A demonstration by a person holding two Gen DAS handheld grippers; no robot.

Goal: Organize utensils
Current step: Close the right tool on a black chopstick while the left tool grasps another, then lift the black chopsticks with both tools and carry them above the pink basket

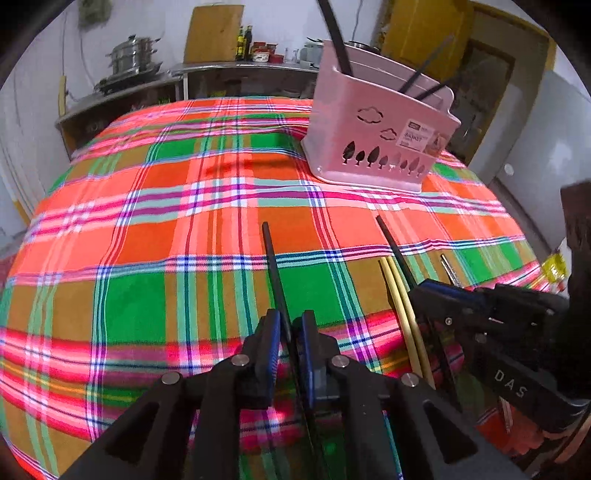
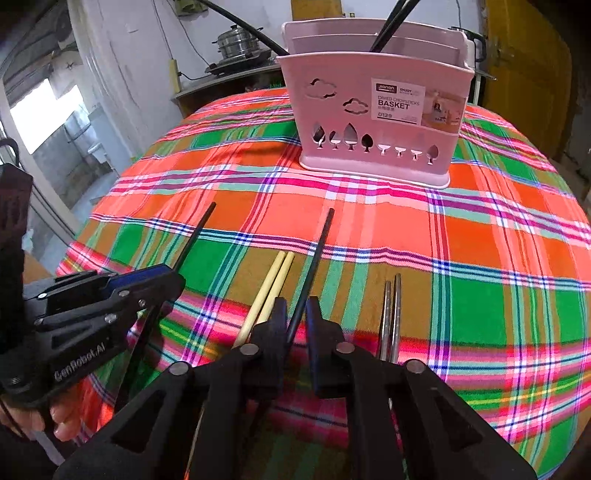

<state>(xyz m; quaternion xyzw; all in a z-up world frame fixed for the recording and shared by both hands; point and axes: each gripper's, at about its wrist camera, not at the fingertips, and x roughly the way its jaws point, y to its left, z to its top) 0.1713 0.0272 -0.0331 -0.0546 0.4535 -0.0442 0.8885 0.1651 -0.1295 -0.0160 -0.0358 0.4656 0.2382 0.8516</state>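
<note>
Gripping a black chopstick between its blue pads, the left gripper sits low over the plaid tablecloth, jaws clenched on the stick, which points forward toward the far side of the table. In the right wrist view the same gripper shows at the left edge with the stick's tip sticking out past it. Just right of it, a pair of pale wooden chopsticks lies flat on the cloth, side by side and touching. Next, the right gripper is closed on a second black chopstick, angled up and forward. Further right, a pair of metal chopsticks lies on the cloth, near the right gripper but apart from it. Pink chopstick basket stands upright at the far side of the table, right of centre, with several black chopsticks leaning inside; which compartment, cannot tell. Steel pot on the counter behind.
</note>
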